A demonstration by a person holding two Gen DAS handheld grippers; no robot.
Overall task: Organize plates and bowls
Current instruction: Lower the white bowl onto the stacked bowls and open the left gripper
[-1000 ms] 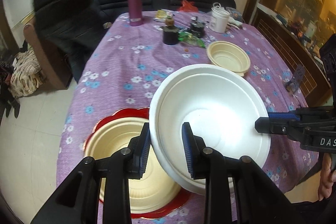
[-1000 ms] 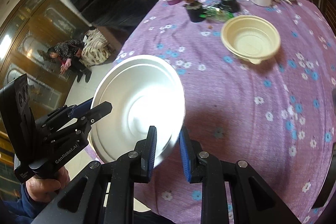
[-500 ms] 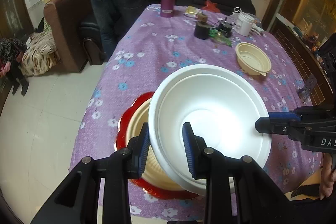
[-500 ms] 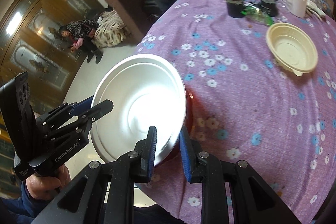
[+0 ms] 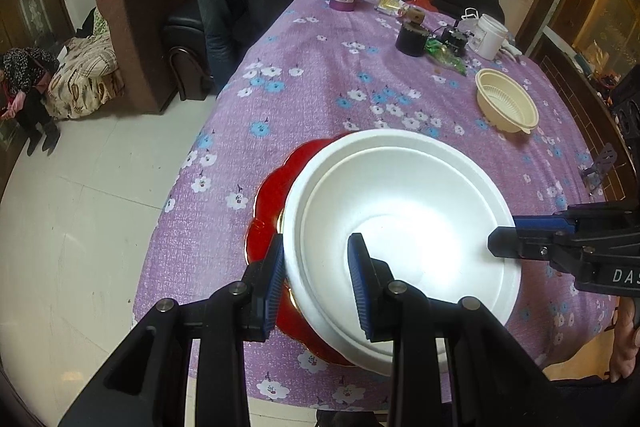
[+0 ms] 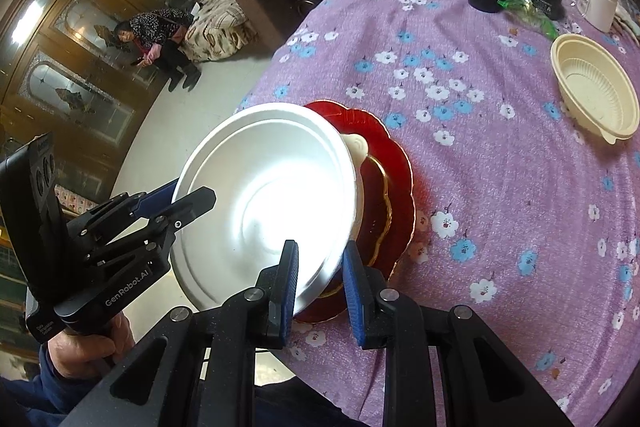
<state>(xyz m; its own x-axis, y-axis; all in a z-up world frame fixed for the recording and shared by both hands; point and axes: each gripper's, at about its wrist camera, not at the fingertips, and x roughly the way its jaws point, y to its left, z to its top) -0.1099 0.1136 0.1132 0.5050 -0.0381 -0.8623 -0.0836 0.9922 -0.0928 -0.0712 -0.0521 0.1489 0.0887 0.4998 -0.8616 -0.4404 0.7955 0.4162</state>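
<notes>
Carrying the white bowl (image 5: pixel 404 227) across since a second ago, we now hold it over the red plate (image 6: pixel 394 163) at the desk (image 5: pixel 320 83) edge, left tongs (image 5: pixel 316 283) and right tongs (image 6: pixel 318 283) clamped narrow on opposite rims, ready to nest.

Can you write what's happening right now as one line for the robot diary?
held: white foam bowl | left gripper: shut on rim | right gripper: shut on opposite rim | below: red scalloped plate, cream bowl
</notes>
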